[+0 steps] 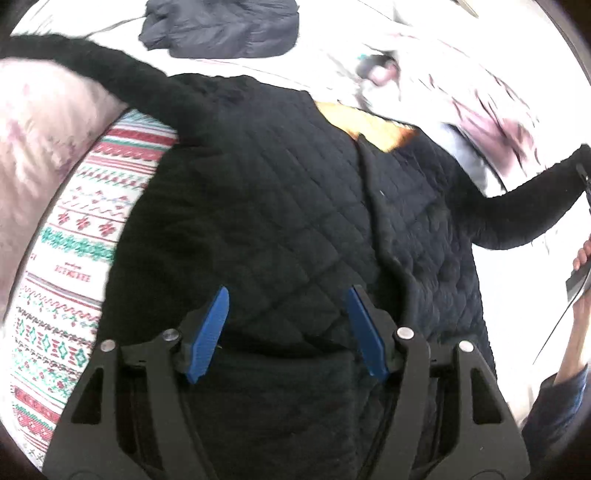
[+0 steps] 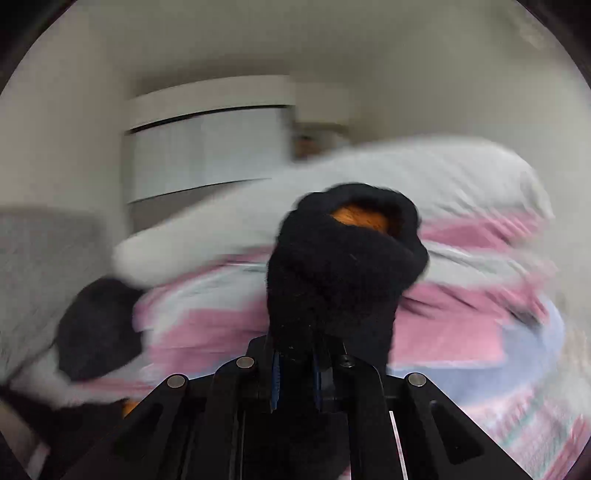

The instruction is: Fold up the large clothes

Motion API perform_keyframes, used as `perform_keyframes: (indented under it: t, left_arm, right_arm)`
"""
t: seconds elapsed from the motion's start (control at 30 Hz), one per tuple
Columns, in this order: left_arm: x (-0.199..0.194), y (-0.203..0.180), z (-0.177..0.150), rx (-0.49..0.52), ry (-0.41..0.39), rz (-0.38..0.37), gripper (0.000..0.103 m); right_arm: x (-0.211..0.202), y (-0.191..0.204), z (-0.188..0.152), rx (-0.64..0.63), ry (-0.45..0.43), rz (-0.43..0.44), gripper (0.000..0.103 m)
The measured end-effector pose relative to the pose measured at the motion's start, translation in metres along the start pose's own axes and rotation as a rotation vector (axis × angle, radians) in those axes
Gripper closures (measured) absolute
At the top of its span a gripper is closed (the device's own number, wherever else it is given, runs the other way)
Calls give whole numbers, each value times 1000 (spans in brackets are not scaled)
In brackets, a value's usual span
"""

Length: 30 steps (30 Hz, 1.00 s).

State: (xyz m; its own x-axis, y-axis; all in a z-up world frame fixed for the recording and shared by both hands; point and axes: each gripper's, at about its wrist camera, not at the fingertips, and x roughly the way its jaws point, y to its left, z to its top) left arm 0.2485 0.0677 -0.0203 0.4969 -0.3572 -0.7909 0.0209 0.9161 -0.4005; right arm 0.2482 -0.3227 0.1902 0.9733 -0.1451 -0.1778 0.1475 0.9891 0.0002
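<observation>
A black quilted jacket (image 1: 280, 206) with orange lining (image 1: 373, 125) lies spread, front up, on the bed. My left gripper (image 1: 288, 291) hovers over its lower part, blue pads apart and open, with nothing pinched between them. One sleeve (image 1: 92, 62) stretches toward the upper left. The other sleeve (image 1: 524, 210) is lifted out to the right, where my right gripper (image 1: 587, 181) holds its end. In the right wrist view my right gripper (image 2: 295, 358) is shut on that sleeve's cuff (image 2: 343, 266), whose orange inside shows at the opening. The view is motion-blurred.
A white blanket with red and green patterns (image 1: 74, 258) and a pink cover (image 1: 37, 147) lie left of the jacket. A dark puffer garment (image 1: 221, 29) sits at the far side. A white pillow (image 2: 406, 177) and pink-striped bedding (image 2: 221, 325) lie ahead. A person's hand (image 1: 583, 254) is at the right edge.
</observation>
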Motion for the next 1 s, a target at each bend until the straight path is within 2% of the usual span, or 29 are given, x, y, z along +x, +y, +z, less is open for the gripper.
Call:
perform_keyframes:
  t: [0.07, 0.13, 0.23, 0.37, 0.47, 0.53, 0.63, 0.7, 0.8, 0.83, 0.87, 0.93, 1.0]
  left_arm:
    - [-4, 8, 2, -21, -9, 1, 36]
    - [-7, 14, 4, -36, -22, 4, 36]
    - [-9, 25, 7, -63, -28, 8, 36]
    - [-10, 42, 13, -111, -25, 6, 36]
    - [-13, 52, 17, -131, -29, -3, 36]
    - [-15, 55, 18, -140, -29, -16, 36]
    - [-16, 56, 19, -136, -33, -21, 36]
    - [-15, 55, 19, -132, -33, -18, 36]
    - [-12, 54, 20, -137, -27, -23, 36]
    - [-12, 53, 20, -137, -27, -26, 36]
    - [-13, 52, 20, -136, -28, -27, 36]
    - [-14, 50, 19, -132, -32, -28, 36]
    - [-16, 51, 20, -129, -39, -29, 36]
  right_arm:
    - [13, 67, -12, -94, 41, 96, 90]
    - [30, 116, -33, -167, 102, 137, 90]
    - [66, 190, -90, -306, 239, 169, 90]
    - [104, 250, -170, -390, 431, 200, 90]
    - [120, 270, -221, -411, 557, 241, 90]
    - [120, 274, -233, -438, 566, 254, 86]
    - [115, 268, -225, -442, 565, 290, 85]
    - [114, 264, -207, -411, 562, 321, 85]
    - [98, 241, -169, -192, 459, 415, 85]
    - [87, 229, -153, -97, 398, 453, 85]
    - [79, 225, -143, -59, 351, 476, 86]
    - [67, 226, -133, -52, 314, 521, 86]
    - [62, 237, -136, -105, 345, 574, 85]
